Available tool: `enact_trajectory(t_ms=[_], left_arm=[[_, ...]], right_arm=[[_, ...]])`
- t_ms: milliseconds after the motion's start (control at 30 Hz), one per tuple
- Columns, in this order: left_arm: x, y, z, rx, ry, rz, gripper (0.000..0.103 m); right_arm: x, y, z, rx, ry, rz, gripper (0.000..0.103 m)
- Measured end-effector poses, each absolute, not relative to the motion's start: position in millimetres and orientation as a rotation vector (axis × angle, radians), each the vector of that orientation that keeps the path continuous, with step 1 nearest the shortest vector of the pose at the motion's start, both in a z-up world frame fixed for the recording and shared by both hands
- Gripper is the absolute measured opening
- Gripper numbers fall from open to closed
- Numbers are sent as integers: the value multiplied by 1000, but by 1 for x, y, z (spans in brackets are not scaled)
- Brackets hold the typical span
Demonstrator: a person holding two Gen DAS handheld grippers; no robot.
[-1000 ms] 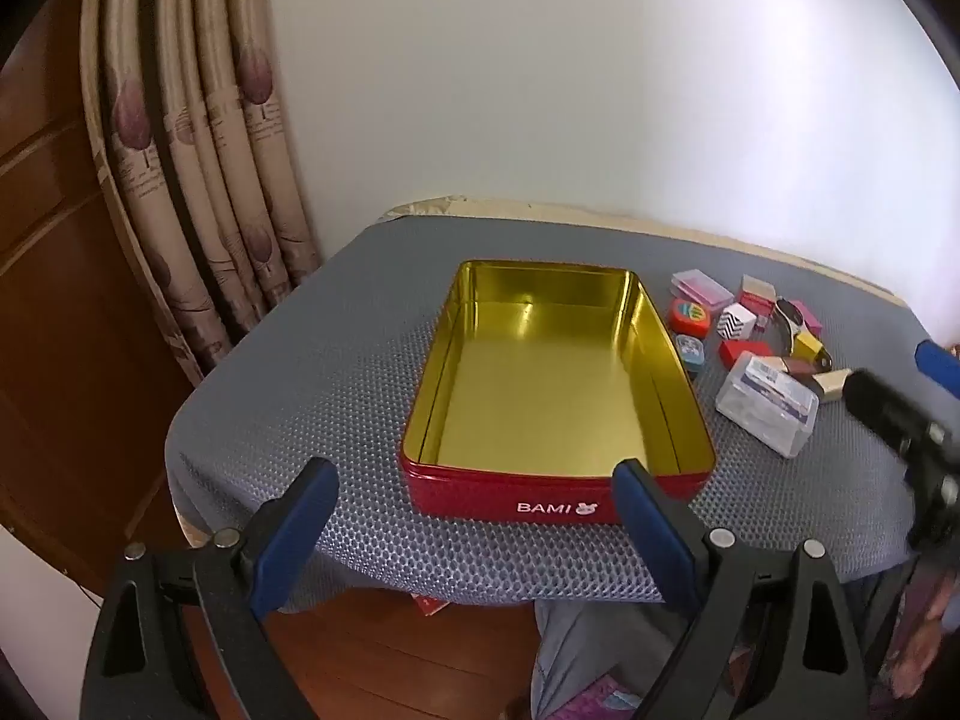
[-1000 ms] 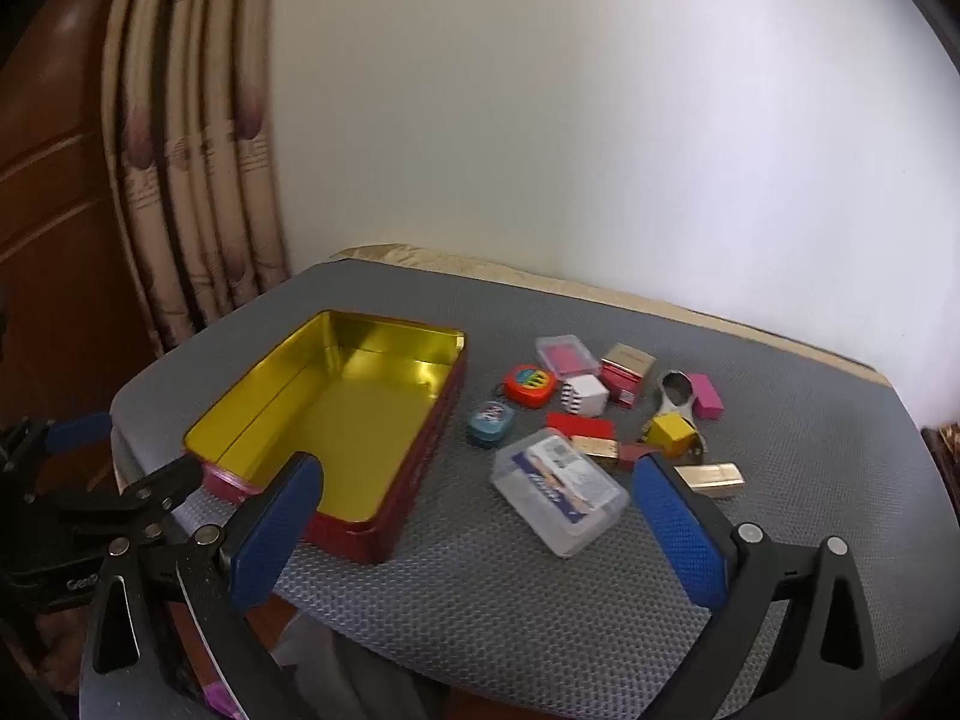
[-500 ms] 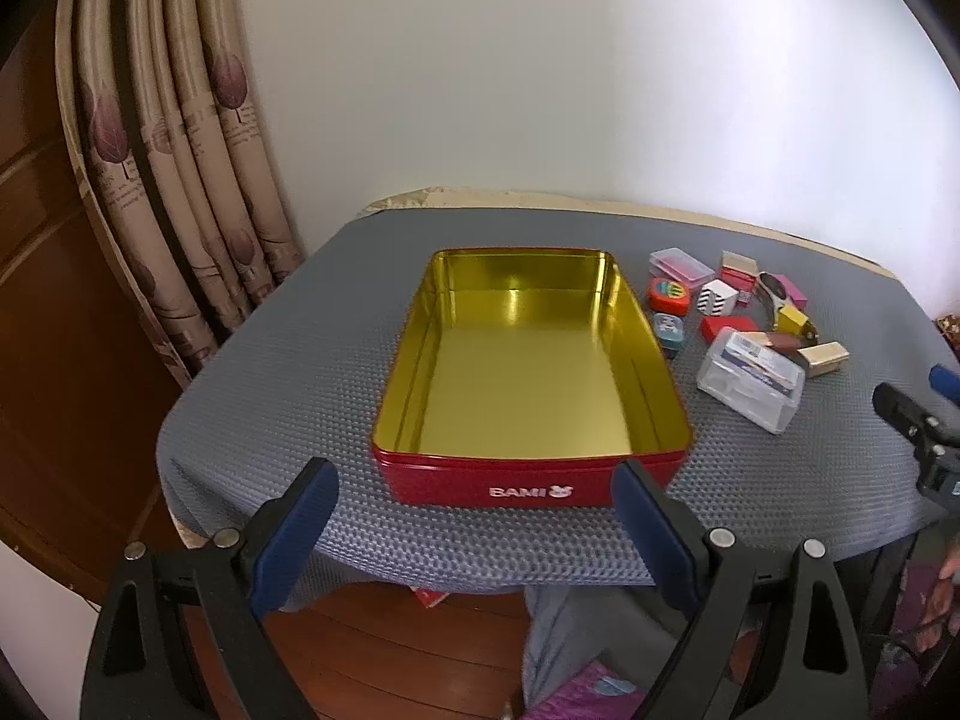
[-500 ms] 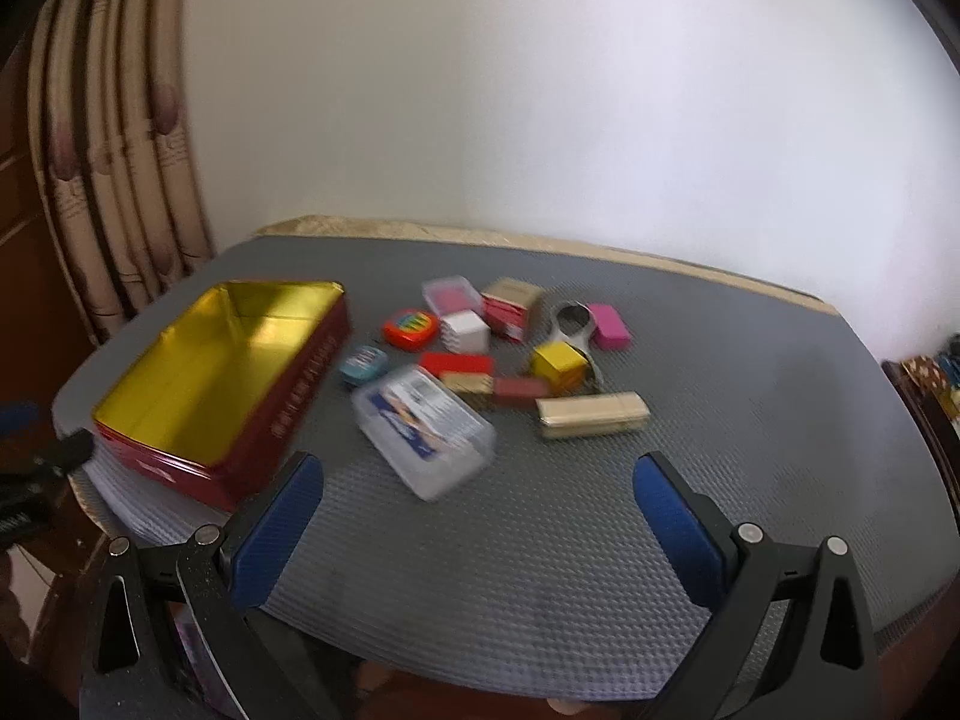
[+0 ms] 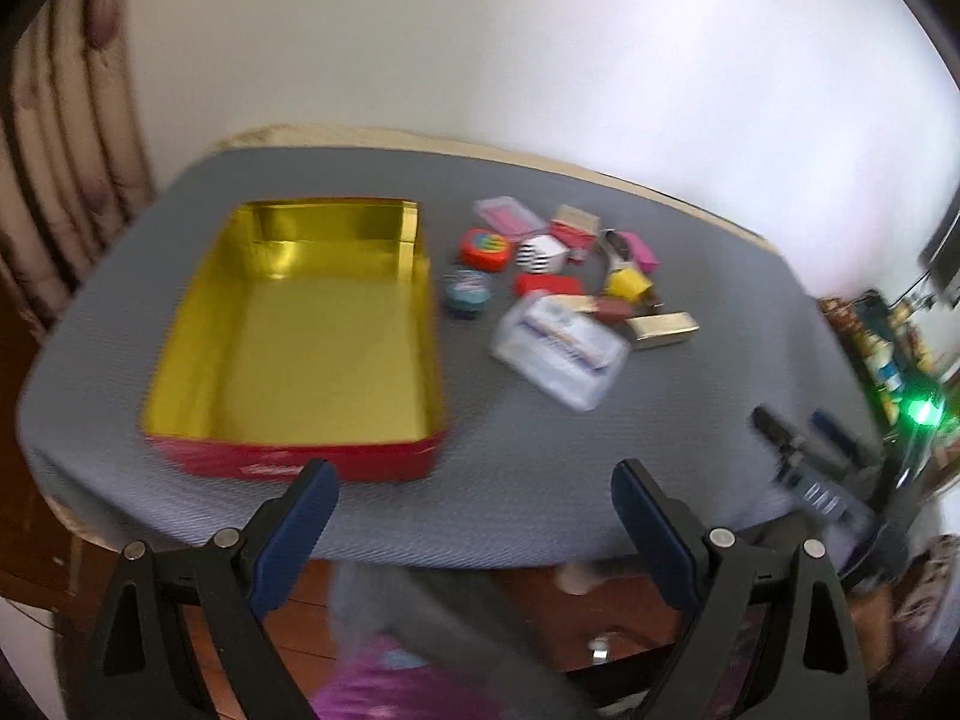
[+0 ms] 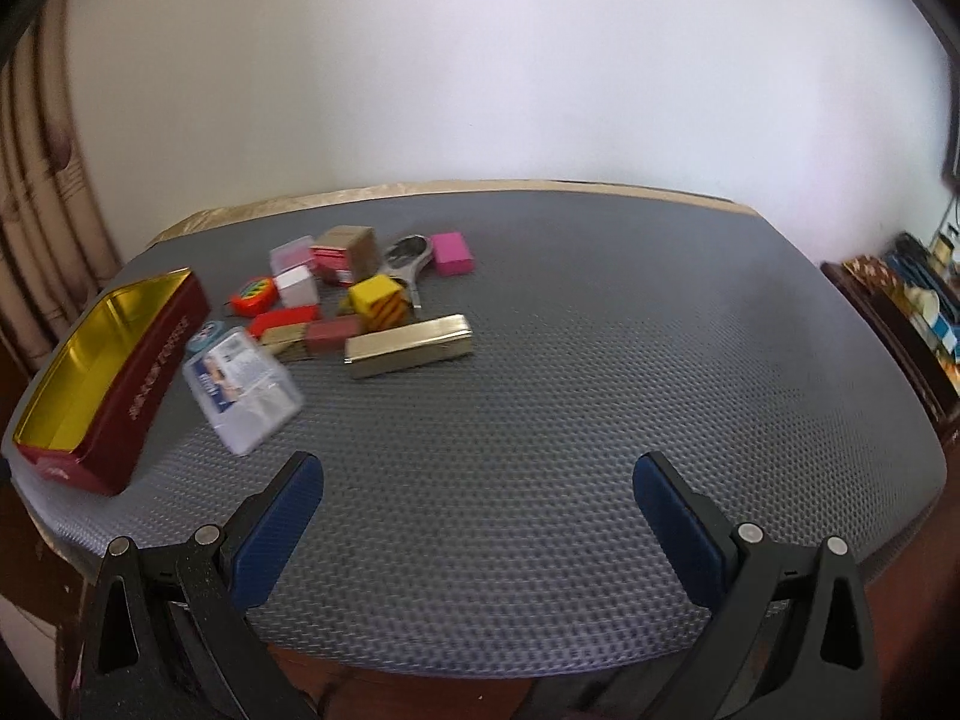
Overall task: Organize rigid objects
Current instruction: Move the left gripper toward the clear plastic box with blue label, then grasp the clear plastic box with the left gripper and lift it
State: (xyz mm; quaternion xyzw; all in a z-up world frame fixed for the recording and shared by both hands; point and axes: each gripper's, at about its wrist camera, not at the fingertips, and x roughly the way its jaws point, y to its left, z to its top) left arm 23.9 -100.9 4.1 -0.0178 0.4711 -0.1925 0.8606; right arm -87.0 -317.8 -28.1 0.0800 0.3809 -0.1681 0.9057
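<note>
An empty red tin (image 5: 180,444) with a gold inside sits on the grey mat; it also shows at the left of the right wrist view (image 6: 150,372). To its right lies a cluster of small objects: a clear plastic case (image 5: 558,351) (image 6: 240,390), a gold bar-shaped box (image 5: 660,330) (image 6: 408,345), a yellow cube (image 5: 627,285) (image 6: 378,300), a pink block (image 6: 451,252), a round orange tape (image 5: 485,247). My left gripper (image 5: 474,519) is open and empty off the table's front edge. My right gripper (image 6: 477,510) is open and empty above the bare mat, right of the cluster.
The grey mat (image 6: 600,360) covers a table against a white wall. Curtains (image 5: 66,138) hang at the left. A cluttered side shelf (image 6: 912,306) stands at the right. My right gripper's tips show at the right of the left wrist view (image 5: 798,438).
Both views have swung to the right. The tin has slid leftward in each view and the cluster sits nearer the middle. Both grippers stay open and empty.
</note>
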Motion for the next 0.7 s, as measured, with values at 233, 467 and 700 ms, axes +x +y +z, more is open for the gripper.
enact_trajectory(t_ms=[233,467,700], left_arm=[[83,-171,-3,-134,1161,-387,95],[136,-191,-39,-348,1342,-235,95],[151,-208,-55,-347,1415,-144,95]], right_arm=[[-86,-337,-37,213,808,-340,103],[-87,-365,-42,313,815,-343,103],[-85,-384,-50,443,852,-319,103]])
